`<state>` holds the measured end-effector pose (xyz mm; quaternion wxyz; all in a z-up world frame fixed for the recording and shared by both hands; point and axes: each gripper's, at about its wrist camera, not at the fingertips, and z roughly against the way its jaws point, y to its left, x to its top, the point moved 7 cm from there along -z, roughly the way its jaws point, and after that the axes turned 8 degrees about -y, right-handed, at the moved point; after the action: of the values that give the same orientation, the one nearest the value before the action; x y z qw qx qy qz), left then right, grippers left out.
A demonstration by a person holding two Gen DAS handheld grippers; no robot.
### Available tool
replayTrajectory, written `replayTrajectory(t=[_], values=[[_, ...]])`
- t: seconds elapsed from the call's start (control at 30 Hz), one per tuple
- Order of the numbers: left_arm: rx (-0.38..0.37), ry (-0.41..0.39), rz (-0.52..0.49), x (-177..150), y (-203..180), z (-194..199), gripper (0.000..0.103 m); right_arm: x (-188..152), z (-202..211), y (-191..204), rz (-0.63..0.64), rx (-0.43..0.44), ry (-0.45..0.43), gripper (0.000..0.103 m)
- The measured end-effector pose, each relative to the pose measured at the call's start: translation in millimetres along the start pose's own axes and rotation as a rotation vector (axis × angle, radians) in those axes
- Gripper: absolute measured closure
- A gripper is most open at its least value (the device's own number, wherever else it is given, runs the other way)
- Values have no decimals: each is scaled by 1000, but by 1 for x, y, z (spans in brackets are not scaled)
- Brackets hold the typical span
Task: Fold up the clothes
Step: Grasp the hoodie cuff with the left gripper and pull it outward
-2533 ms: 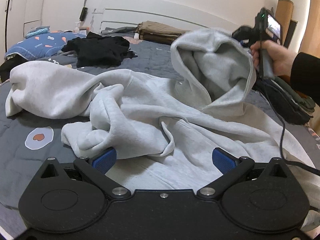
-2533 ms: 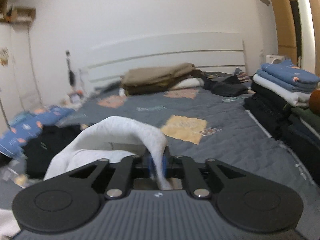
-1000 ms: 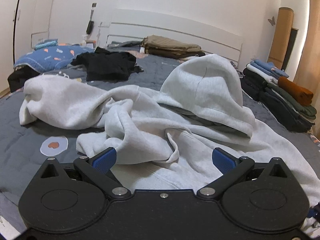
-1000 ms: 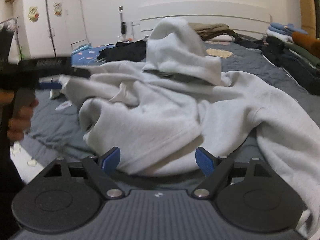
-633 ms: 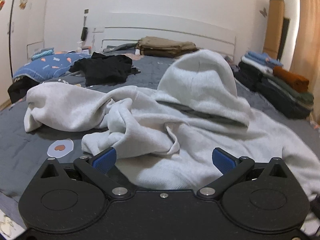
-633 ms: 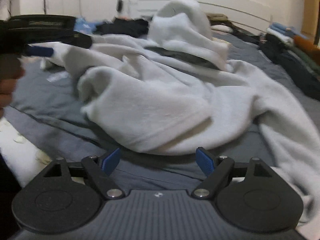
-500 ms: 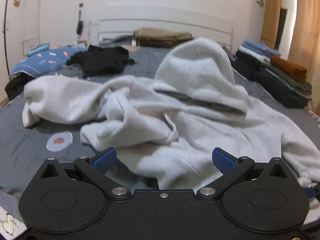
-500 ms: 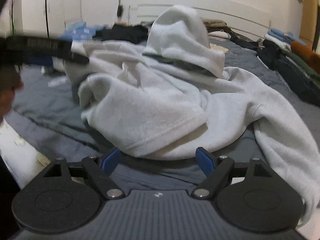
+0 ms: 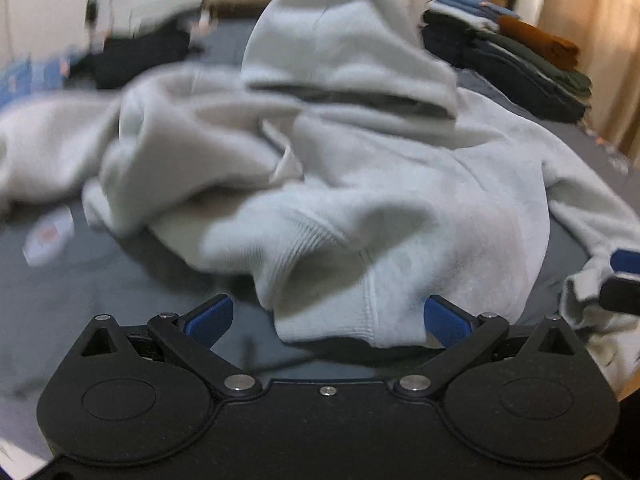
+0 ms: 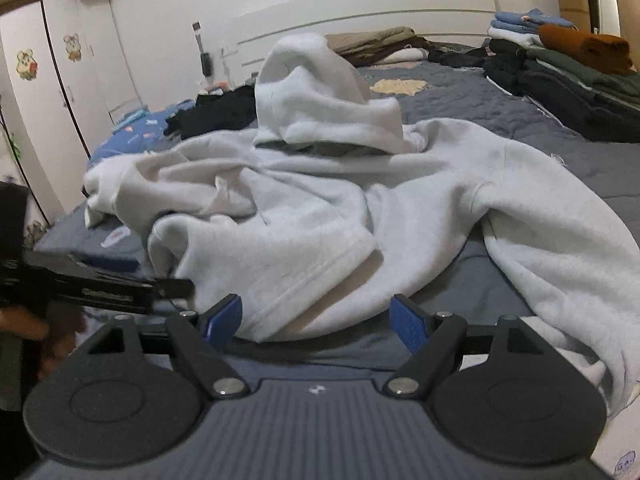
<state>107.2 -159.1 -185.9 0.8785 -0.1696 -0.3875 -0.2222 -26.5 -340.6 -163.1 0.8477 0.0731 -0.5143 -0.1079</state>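
Broadly, a dark grey quilted bedspread (image 10: 500, 128) carries a crumpled pale grey fleece hoodie (image 10: 400, 200), its hood (image 10: 316, 92) standing up and its ribbed hem (image 9: 344, 320) bunched at the near edge, probably ready for spreading flat before any fold. Both tools approach that hem: the left gripper (image 9: 326, 316) spread wide with the hem between its blue pads, unpinched; the right gripper (image 10: 318, 316) likewise spread, empty. Blur hides the left sleeve's end.
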Motion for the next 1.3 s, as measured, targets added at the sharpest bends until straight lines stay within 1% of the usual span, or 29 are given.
replayTrajectory(t=[0.07,0.17,0.2,0.27,0.33,0.37,0.43,0.47,0.53,0.6,0.73,0.87,0.97,1.0,1.1,1.2,1.23,1.3], values=[[-19,18,56,0,5,-5,1,2,1,-1,-11,6,3,22],[-44,22,100,1,6,-12,2,4,2,-5,-13,-16,0,22],[-54,22,110,1,6,-14,4,4,2,-5,-3,-21,6,21],[-74,18,125,2,4,-16,14,7,2,-5,17,-31,8,21],[-95,15,139,3,3,-18,27,9,4,-4,27,-32,-18,19],[-108,14,149,3,2,-19,32,10,5,-3,30,-26,-31,16],[-134,8,172,5,1,-17,46,10,7,-1,33,-10,-41,13],[-139,2,175,6,0,-16,50,11,8,0,34,-3,-45,12],[-145,-13,175,7,-2,-12,64,11,9,0,33,7,-48,12],[-152,-26,169,8,-6,-5,72,12,8,-2,18,1,-41,12],[-159,-58,132,6,-16,12,77,18,12,-13,-52,-11,-61,12],[-204,-104,116,7,-25,38,78,19,15,-18,-72,5,-57,12],[-261,-140,113,5,-33,56,80,17,15,-19,-60,9,-45,12],[-294,-147,105,4,-38,62,82,17,15,-20,-59,9,-44,12],[-401,-152,78,-3,-60,77,82,19,18,-23,-73,9,-53,12],[-521,-135,24,-13,-86,90,82,25,23,-31,-111,12,-74,12],[-542,-119,5,-17,-92,90,82,27,25,-34,-124,10,-80,12],[-545,-71,-24,-24,-98,82,81,31,27,-41,-148,2,-92,12]])
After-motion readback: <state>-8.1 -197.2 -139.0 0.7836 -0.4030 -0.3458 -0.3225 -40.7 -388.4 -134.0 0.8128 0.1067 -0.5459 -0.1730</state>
